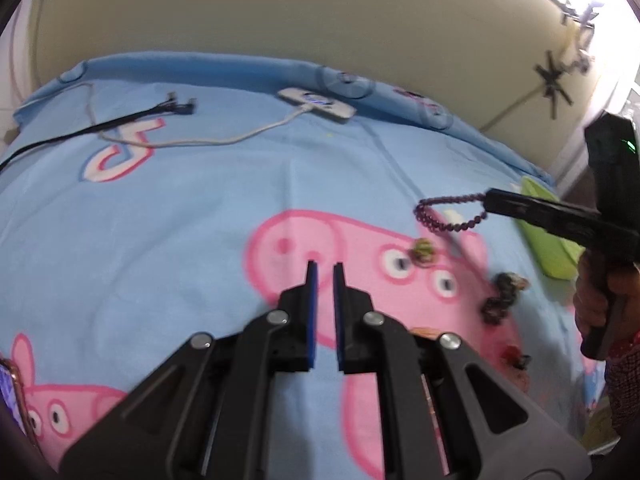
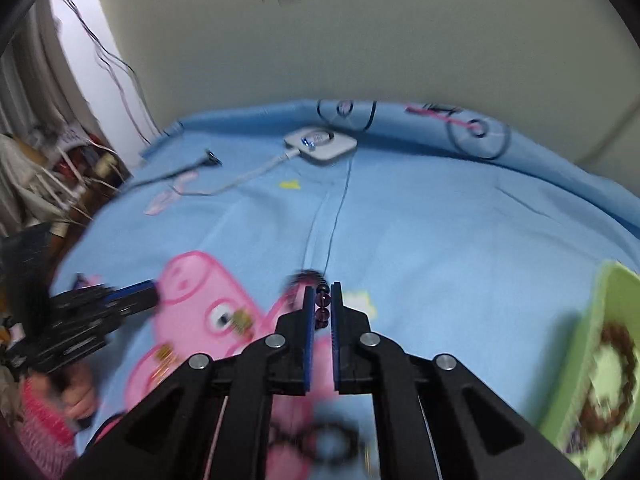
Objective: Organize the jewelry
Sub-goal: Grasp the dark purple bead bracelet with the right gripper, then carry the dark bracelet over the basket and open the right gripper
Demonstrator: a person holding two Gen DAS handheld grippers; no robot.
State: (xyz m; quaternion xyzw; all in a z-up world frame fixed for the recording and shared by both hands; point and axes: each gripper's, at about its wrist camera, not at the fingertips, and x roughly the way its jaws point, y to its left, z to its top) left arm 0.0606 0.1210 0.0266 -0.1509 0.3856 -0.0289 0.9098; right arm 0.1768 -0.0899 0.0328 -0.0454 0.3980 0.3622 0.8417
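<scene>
My right gripper (image 2: 322,289) is shut on a purple bead bracelet (image 2: 322,308); it shows in the left wrist view (image 1: 490,204) holding the bracelet (image 1: 436,216) in the air above the bed. A green tray (image 2: 588,344) at the right holds a brown bead bracelet (image 2: 616,384); the tray also shows in the left view (image 1: 552,248). My left gripper (image 1: 325,266) hangs over the pink pig print, jaws nearly closed, nothing between them. A small greenish ornament (image 1: 423,249), a dark bead string (image 1: 500,296) and a reddish piece (image 1: 516,360) lie on the sheet.
A blue cartoon bedsheet (image 1: 200,208) covers the bed. A white charger box (image 1: 318,104) with its cable and black cables (image 1: 132,118) lie at the far side by the wall. A phone (image 1: 10,396) sits at the left edge.
</scene>
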